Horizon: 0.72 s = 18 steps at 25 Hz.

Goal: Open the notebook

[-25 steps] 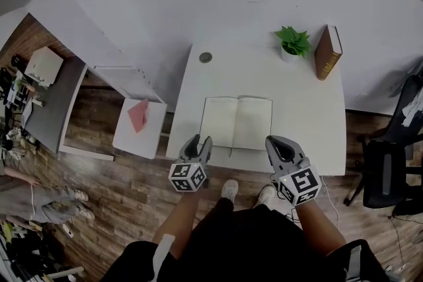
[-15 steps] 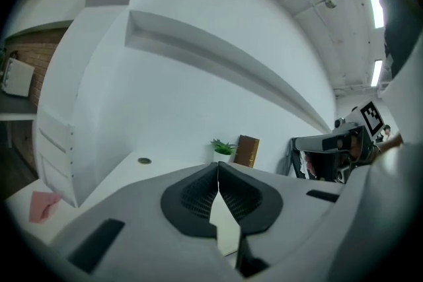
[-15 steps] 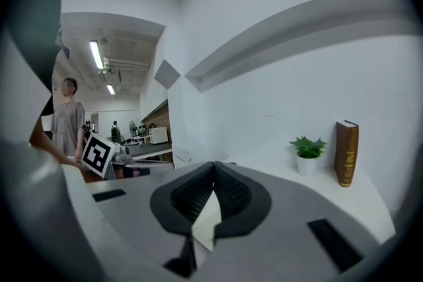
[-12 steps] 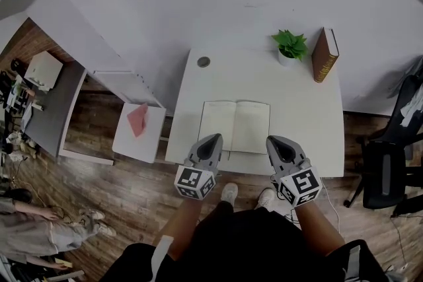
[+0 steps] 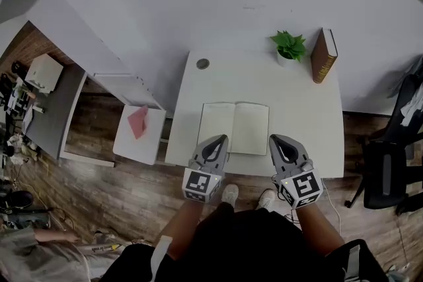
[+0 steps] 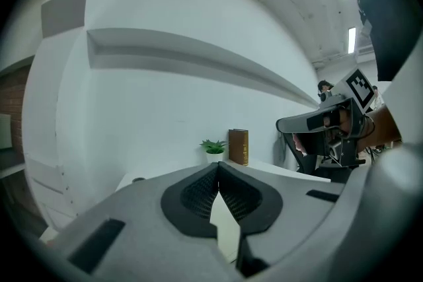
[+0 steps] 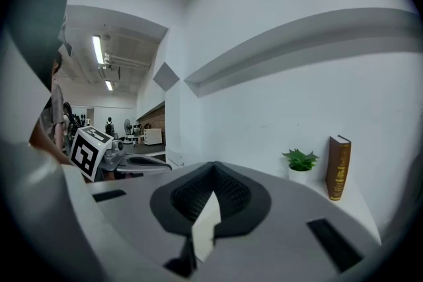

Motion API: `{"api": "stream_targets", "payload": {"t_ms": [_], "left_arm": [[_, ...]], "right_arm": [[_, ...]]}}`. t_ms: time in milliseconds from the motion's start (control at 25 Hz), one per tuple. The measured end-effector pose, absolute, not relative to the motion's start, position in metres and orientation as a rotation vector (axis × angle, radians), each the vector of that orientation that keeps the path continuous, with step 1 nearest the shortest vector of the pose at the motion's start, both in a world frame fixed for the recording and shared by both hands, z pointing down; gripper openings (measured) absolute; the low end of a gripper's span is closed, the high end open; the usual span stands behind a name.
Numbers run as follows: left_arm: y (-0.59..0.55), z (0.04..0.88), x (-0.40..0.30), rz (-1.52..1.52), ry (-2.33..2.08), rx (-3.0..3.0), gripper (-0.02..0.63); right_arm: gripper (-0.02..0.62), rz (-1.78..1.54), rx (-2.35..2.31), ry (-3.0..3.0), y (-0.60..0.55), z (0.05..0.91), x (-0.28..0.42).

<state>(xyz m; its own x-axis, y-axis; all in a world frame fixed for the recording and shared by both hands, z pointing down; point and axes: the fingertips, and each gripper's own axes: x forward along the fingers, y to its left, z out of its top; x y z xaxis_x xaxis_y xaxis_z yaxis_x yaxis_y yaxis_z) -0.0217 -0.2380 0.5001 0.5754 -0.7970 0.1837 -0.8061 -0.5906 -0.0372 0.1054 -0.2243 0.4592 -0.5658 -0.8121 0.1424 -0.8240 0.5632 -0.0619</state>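
Now left gripper (image 5: pixel 218 141) and right gripper (image 5: pixel 278 141) hover level at the near edge of the open notebook (image 5: pixel 234 127), both closed and empty; the left one stood open and farther left a second ago.

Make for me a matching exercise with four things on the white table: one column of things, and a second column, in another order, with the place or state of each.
Things:
1. notebook
2. potted plant
3. brown book
4. dark round disc

Places or states on the white table:
A. stands upright at the far right corner
B. lies open near the front edge
C. sits near the far left corner
D. stands at the far edge, just left of the upright one

Right pairs: 1-B, 2-D, 3-A, 4-C
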Motion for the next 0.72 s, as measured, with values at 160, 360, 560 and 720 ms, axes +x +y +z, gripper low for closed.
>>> {"api": "stream_targets", "payload": {"t_ms": [160, 360, 560, 720], "left_arm": [[-0.2394, 0.5049, -0.0223, 0.295, -1.404, 2.74, 0.006], [-0.2411, 0.5066, -0.0225, 0.306, -1.402, 2.735, 0.006], [-0.2421, 0.509, -0.0242, 0.329, -1.398, 2.736, 0.006], [-0.2435, 0.5108, -0.0243, 0.34, -1.387, 2.737, 0.006]], "right_arm": [[0.002, 0.178, 1.423, -2.692, -0.2261, 0.458, 0.1073], [0.002, 0.133, 1.392, -2.701, -0.2267, 0.4562, 0.1029], [0.002, 0.107, 1.386, -2.687, -0.2291, 0.4552, 0.1013], [0.002, 0.097, 1.383, -2.693, -0.2321, 0.4531, 0.0996]]}}
